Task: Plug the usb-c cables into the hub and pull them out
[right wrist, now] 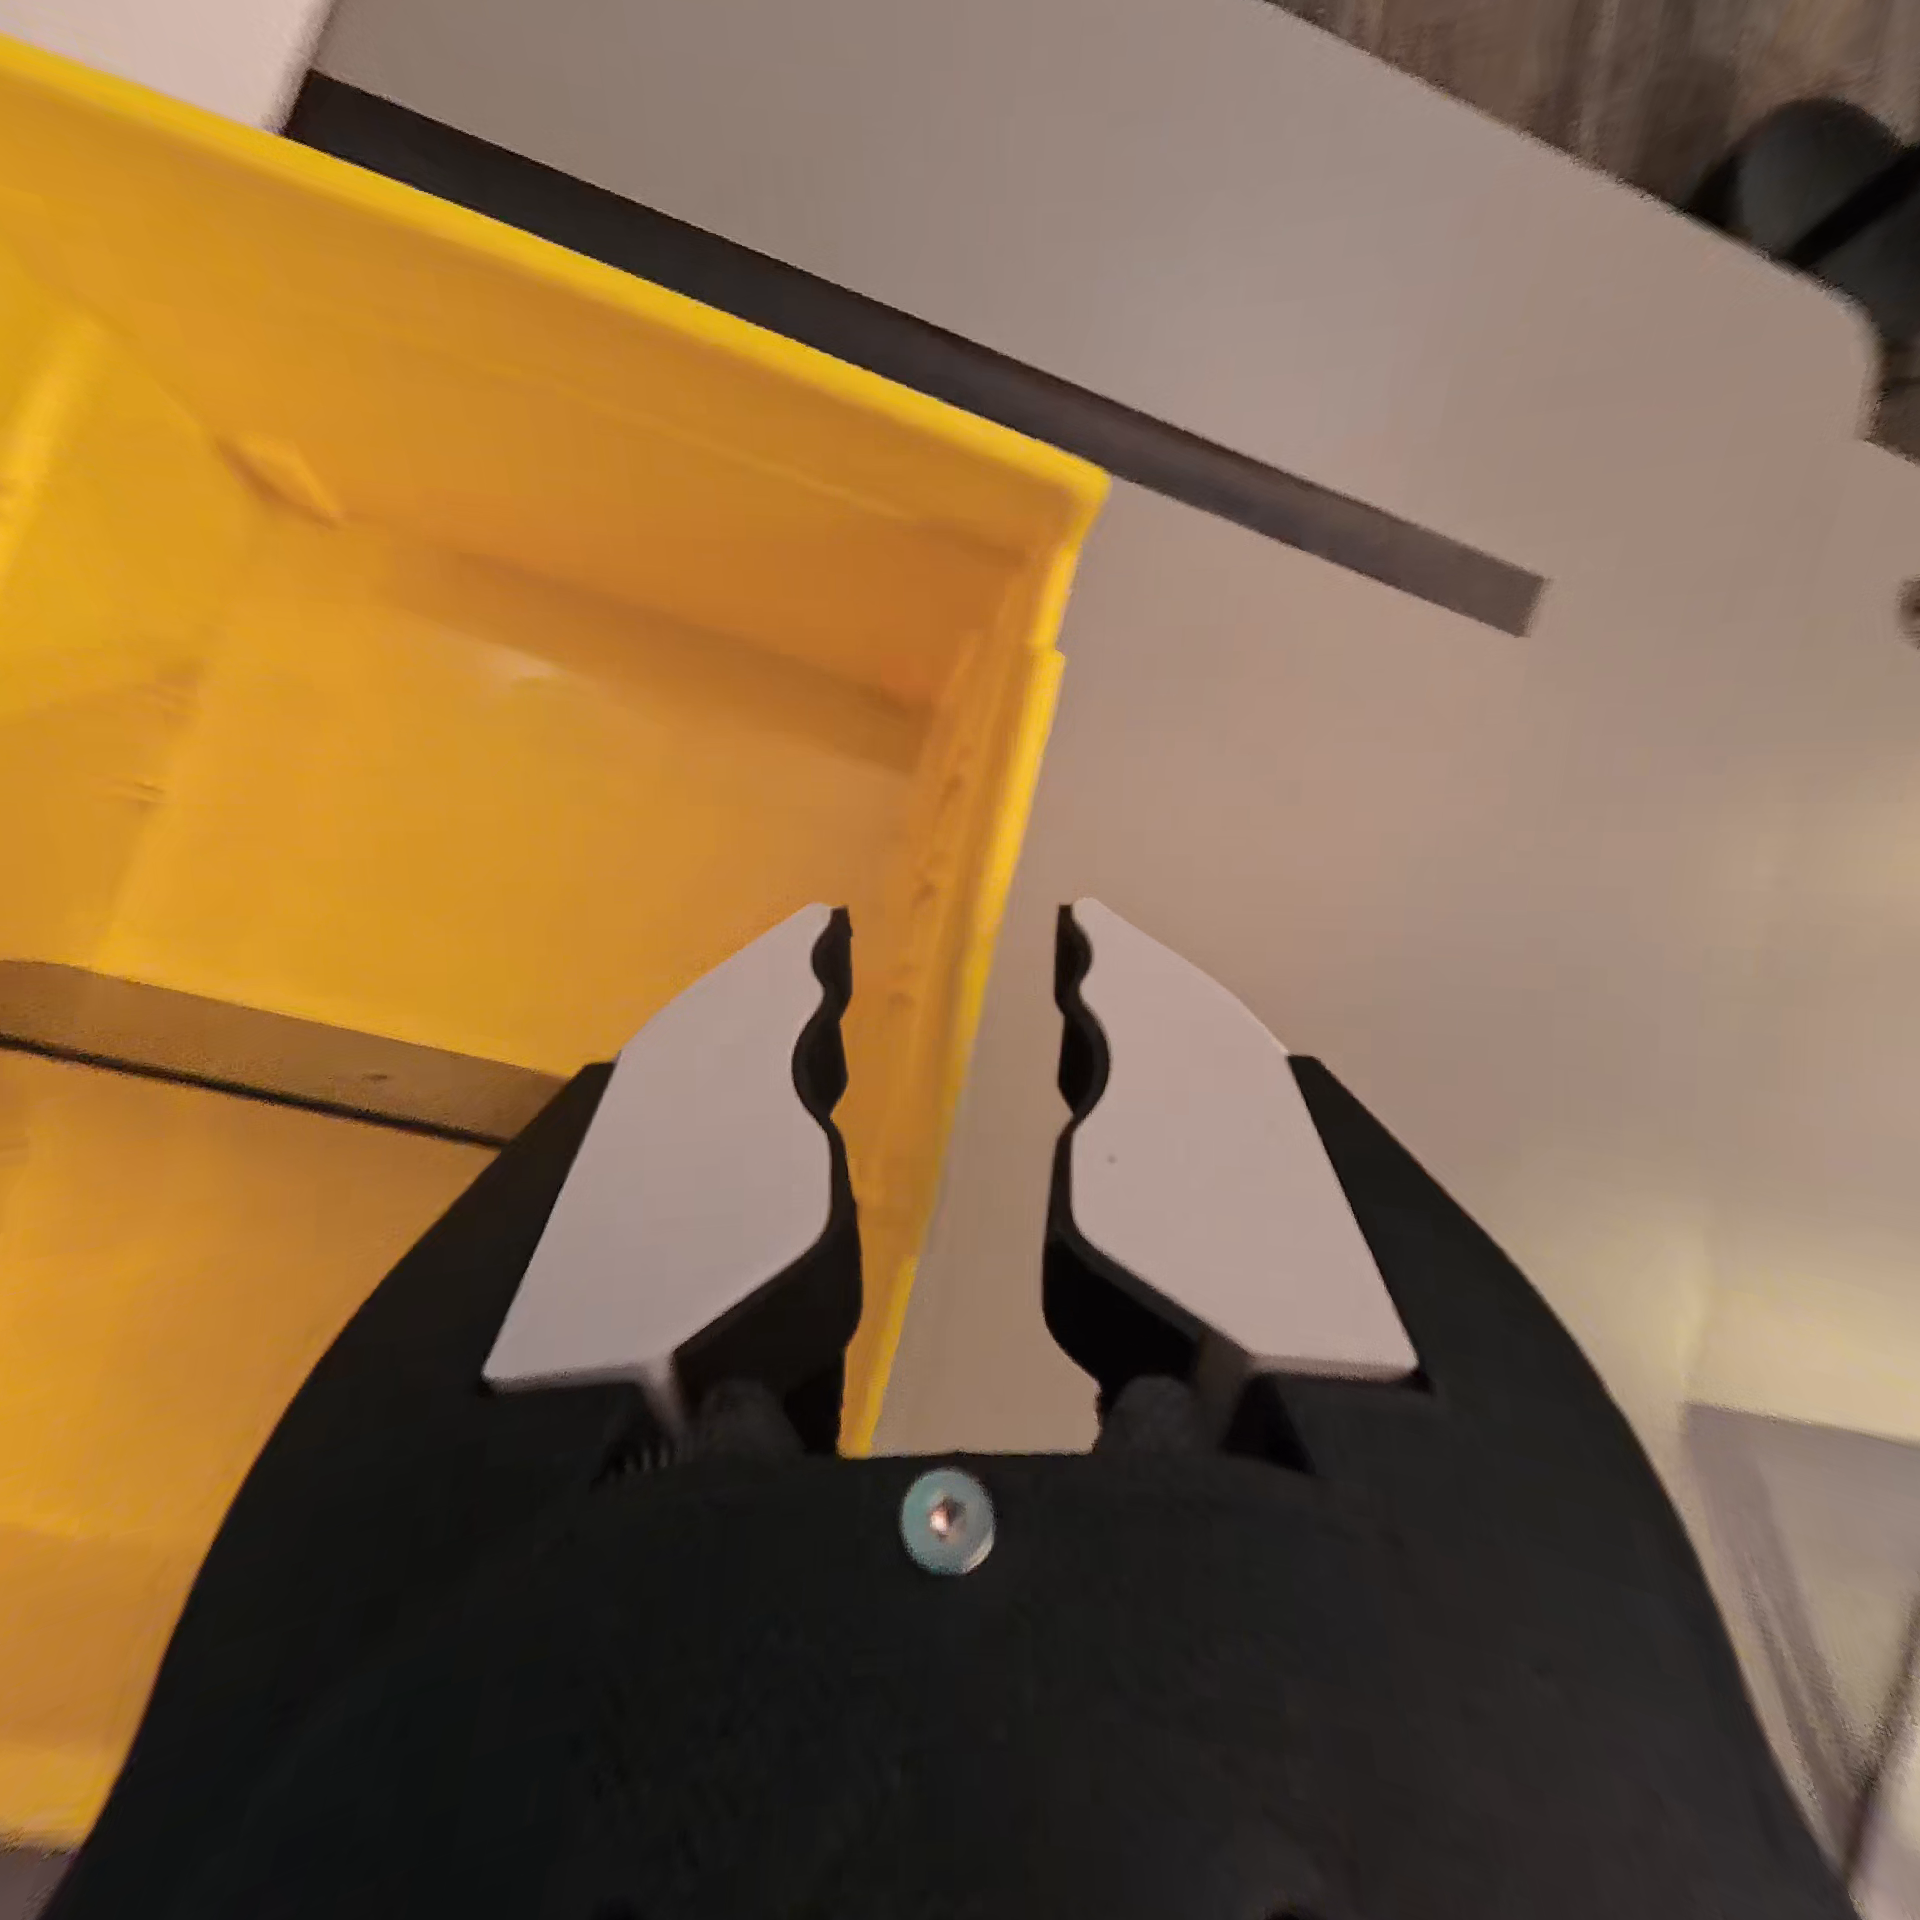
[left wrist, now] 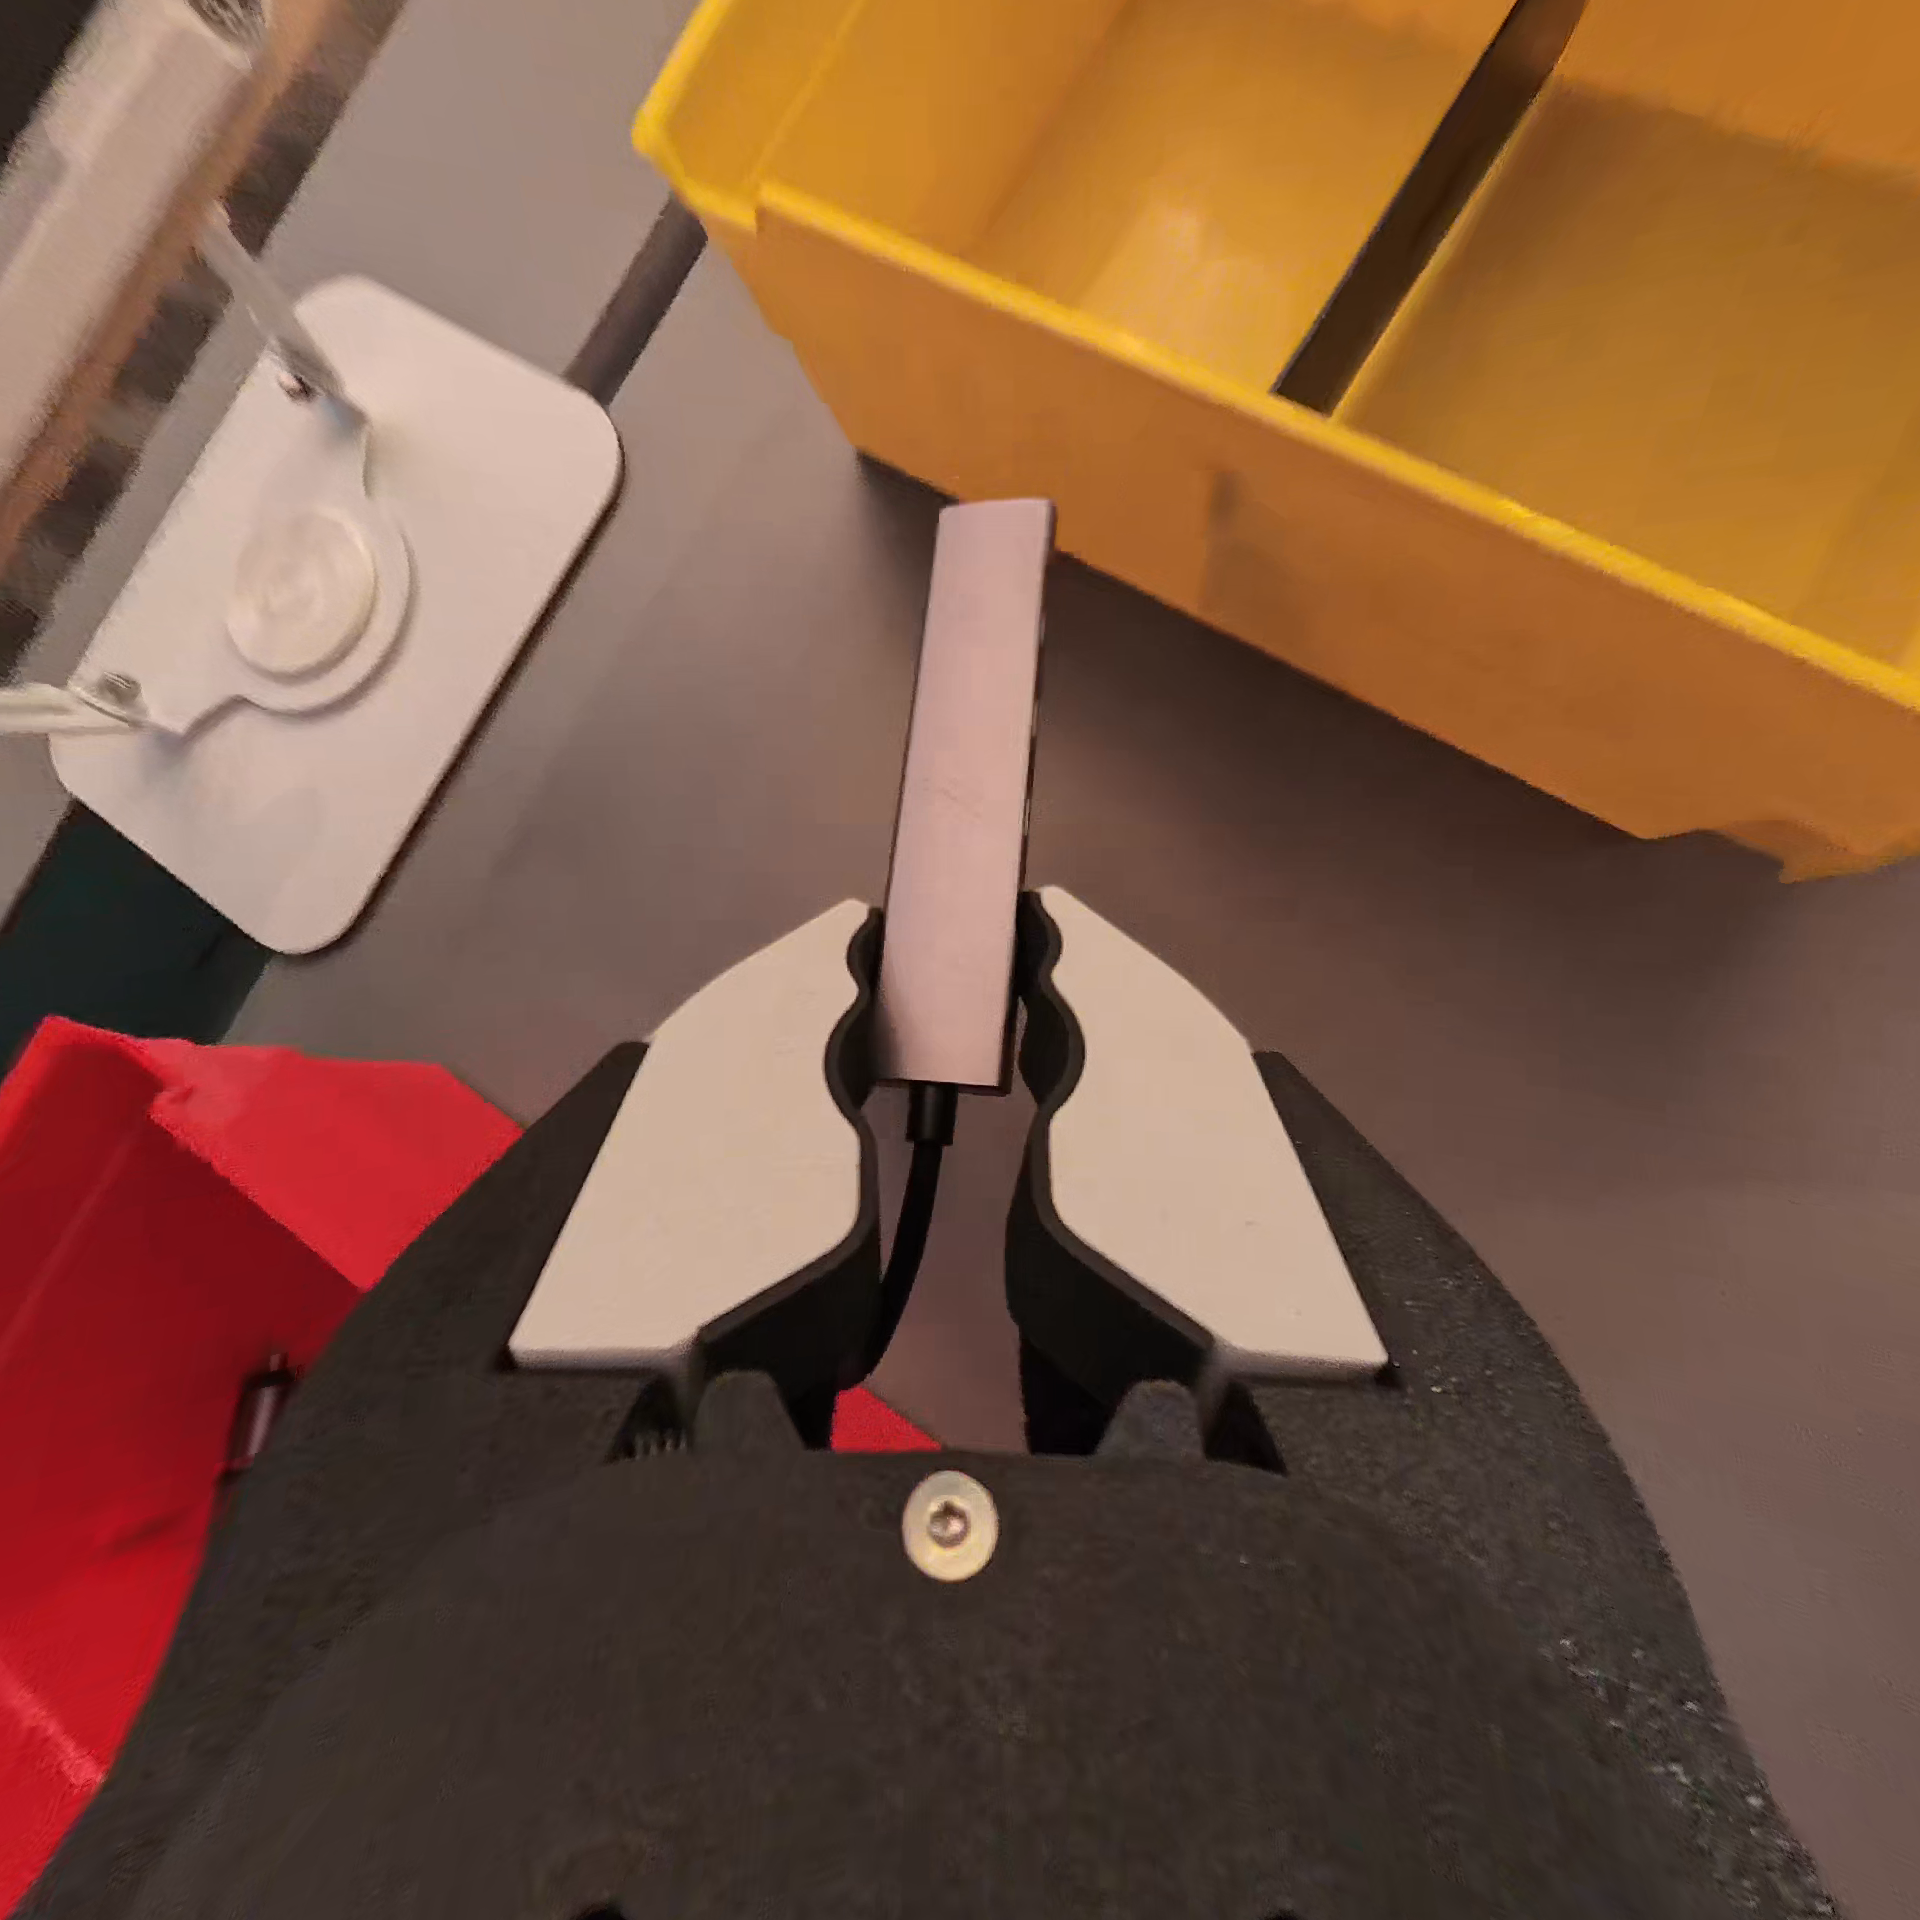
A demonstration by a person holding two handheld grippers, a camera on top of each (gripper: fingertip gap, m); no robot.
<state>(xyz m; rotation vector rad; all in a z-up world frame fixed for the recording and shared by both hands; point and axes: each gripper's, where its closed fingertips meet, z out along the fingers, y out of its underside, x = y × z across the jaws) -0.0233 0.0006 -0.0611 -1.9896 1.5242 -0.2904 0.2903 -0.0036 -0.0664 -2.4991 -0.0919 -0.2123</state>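
A slim grey hub sticks forward out of my left gripper, which is shut on its near end and holds it above the dark table. A black cable runs from the hub's near end back between the fingers. My right gripper is open and empty, hovering over the right wall of a yellow bin. No loose usb-c cable shows in either view.
The yellow bin with a dark divider stands ahead and right of the hub. A red bin is at lower left. A white stand base with a clear arm stands at left. A pale tabletop lies right of the bin. The grippers' ends are close to 30 cm from one another.
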